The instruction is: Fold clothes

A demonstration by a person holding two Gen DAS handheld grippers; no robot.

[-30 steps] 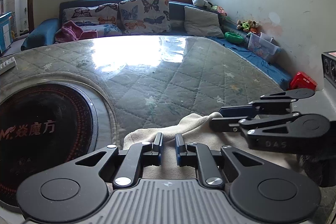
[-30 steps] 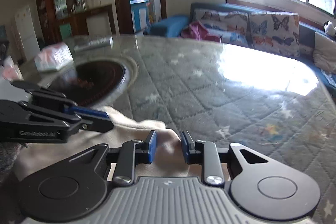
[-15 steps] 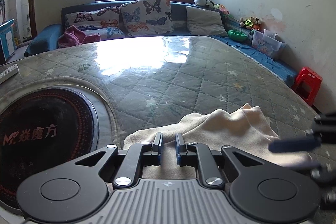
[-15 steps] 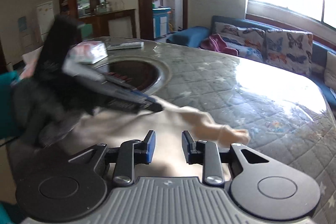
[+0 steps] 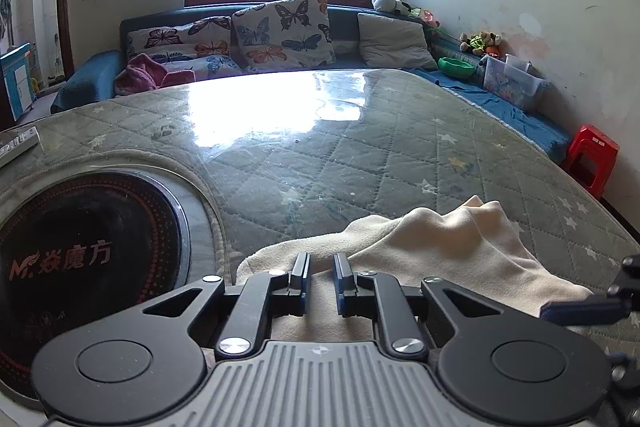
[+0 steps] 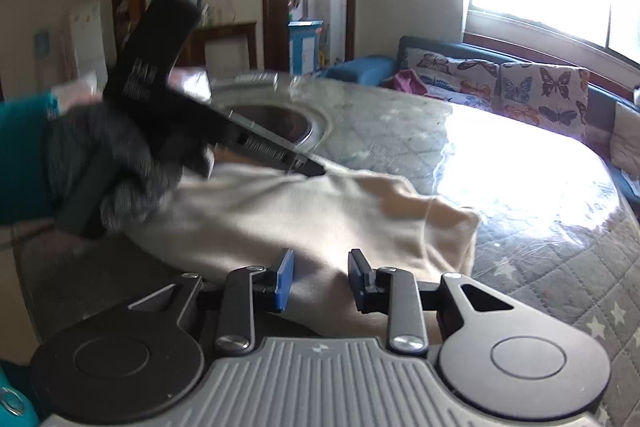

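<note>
Your left gripper [image 5: 320, 277] pinches cream garment [image 5: 448, 243]; right gripper [image 6: 320, 281] released, cloth beneath fingers, long axis running leftward.

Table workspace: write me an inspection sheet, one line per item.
Surface: table with a quilted cover under a glossy clear sheet.
Job's things: cream cloth, rumpled, at the near edge.
Clutter: round cooktop set in the table; grey flat object beyond it.
Grippers: left tool jaws narrowly apart over the cloth, grip unclear; right tool jaws wider apart, cloth below.
Cables: nothing seen.
Surroundings: sofa with butterfly cushions, red stool, bright window.
</note>
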